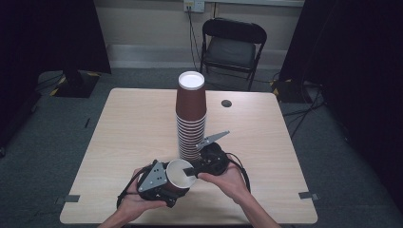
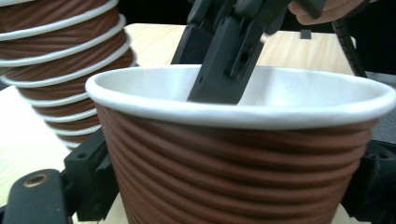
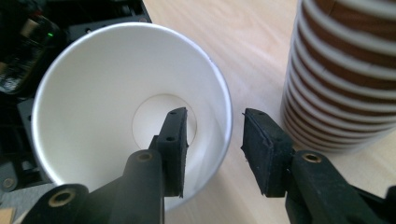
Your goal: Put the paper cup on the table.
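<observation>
A brown ribbed paper cup (image 1: 179, 175) with a white inside is held just above the table's near edge, mouth tipped up and to the right. My left gripper (image 1: 159, 183) is shut on it; in the left gripper view its jaws press the cup (image 2: 233, 163) from both sides. My right gripper (image 1: 191, 172) is open and straddles the cup's rim (image 3: 228, 112). One pad (image 3: 173, 147) is inside the cup and the other pad (image 3: 262, 154) is outside, with a gap on each side of the wall. A tall stack of upside-down cups (image 1: 191, 118) stands just behind.
The stack (image 3: 345, 70) stands close to my right gripper's outer jaw. The wooden table (image 1: 133, 123) has a small round grommet hole (image 1: 226, 103) at the back right. A black folding chair (image 1: 233, 45) stands beyond the table's far edge.
</observation>
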`<state>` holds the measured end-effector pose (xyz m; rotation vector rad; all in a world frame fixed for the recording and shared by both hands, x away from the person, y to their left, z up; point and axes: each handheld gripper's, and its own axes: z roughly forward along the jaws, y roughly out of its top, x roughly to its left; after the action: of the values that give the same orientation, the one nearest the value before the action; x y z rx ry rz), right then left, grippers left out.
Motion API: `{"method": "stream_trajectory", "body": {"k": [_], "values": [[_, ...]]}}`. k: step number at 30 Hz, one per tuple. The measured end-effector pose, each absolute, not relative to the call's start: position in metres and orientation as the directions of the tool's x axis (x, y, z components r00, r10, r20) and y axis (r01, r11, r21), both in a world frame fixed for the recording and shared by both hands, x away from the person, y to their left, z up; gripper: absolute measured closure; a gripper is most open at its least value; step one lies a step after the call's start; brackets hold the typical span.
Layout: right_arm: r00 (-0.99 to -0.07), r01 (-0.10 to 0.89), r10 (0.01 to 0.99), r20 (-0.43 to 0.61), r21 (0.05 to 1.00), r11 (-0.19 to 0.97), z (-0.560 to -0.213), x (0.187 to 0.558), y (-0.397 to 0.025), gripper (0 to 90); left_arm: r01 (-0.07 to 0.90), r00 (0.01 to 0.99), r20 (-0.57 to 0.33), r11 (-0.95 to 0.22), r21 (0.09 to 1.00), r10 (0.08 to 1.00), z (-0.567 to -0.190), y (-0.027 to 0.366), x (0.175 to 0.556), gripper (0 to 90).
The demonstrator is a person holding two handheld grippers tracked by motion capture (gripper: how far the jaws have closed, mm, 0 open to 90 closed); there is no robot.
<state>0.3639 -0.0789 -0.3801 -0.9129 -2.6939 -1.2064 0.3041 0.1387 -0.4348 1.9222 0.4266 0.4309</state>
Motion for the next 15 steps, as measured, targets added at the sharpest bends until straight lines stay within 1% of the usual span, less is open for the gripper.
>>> {"method": "stream_trajectory", "body": {"k": [2,4,7,9,12,15], "values": [[-0.822,0.532,0.5,0.271,0.679,0.506,-0.379,0.364,-0.08,63.6,0.095,0.871,0.105,-0.374,0.922,0.48,-0.434,0.141,0.305,11.5],[-0.82,0.532,0.501,0.275,0.687,0.495,-0.378,0.364,-0.081,63.6,0.1,0.866,0.105,-0.374,0.922,0.489,-0.433,0.144,0.306,11.5],[-0.819,0.528,0.502,0.278,0.707,0.471,-0.377,0.365,-0.082,64.3,0.12,0.861,0.076,-0.347,0.93,0.502,-0.432,0.149,0.309,11.5],[-0.82,0.525,0.501,0.278,0.714,0.464,-0.376,0.365,-0.083,64.5,0.121,0.859,0.077,-0.347,0.93,0.507,-0.432,0.15,0.309,11.5],[-0.827,0.51,0.491,0.274,0.734,0.448,-0.374,0.365,-0.083,68.2,0.139,0.855,0.057,-0.335,0.932,0.515,-0.432,0.152,0.31,11.4],[-0.833,0.498,0.483,0.27,0.746,0.441,-0.374,0.364,-0.084,68.5,0.164,0.852,0.027,-0.315,0.935,0.523,-0.431,0.155,0.312,11.4]]}}
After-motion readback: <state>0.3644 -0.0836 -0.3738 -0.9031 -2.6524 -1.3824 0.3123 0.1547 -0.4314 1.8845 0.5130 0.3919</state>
